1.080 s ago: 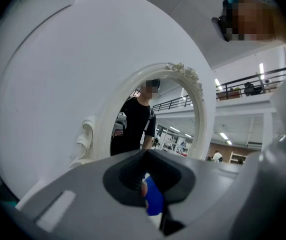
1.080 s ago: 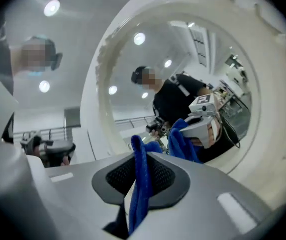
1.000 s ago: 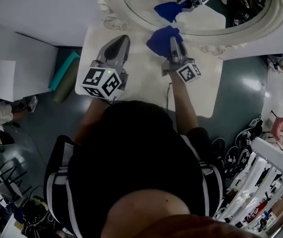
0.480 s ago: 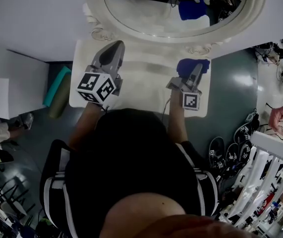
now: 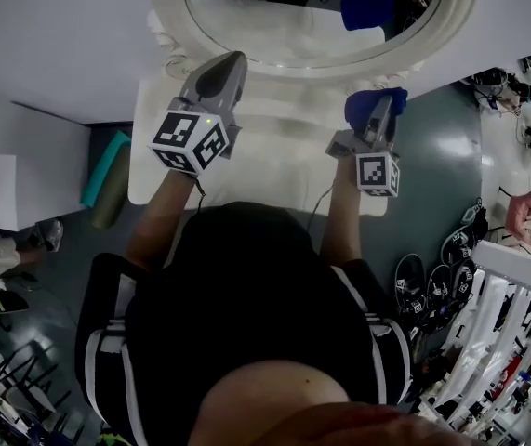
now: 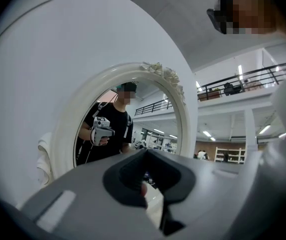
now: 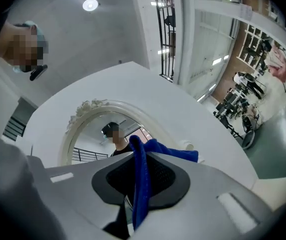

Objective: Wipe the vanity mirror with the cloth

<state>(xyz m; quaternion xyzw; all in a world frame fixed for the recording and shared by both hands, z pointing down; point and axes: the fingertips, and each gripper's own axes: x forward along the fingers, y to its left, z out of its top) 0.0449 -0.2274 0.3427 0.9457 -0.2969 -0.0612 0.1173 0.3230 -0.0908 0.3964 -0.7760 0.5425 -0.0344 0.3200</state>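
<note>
The left gripper (image 5: 220, 71) hovered over the desk's (image 5: 274, 161) far left corner, jaws pressed together on nothing; the vanity mirror (image 5: 284, 31) stood along the far edge. The right gripper (image 5: 381, 117) pinched the blue cloth (image 5: 373, 102) over the far right corner, clear of that mirror, which lay ahead and leftward; one mirror, one cloth.

Dim head view, floor (image 5: 456, 128) glare at 2 o'clock, fisheye-warped gripper views with black corners, ceiling lamp (image 7: 89, 4) at 11 o'clock.

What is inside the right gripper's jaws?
A blue fabric cloth, clamped in the right gripper, its bunched end sticking out ahead. The jaws cover whatever cloth lies deeper.
</note>
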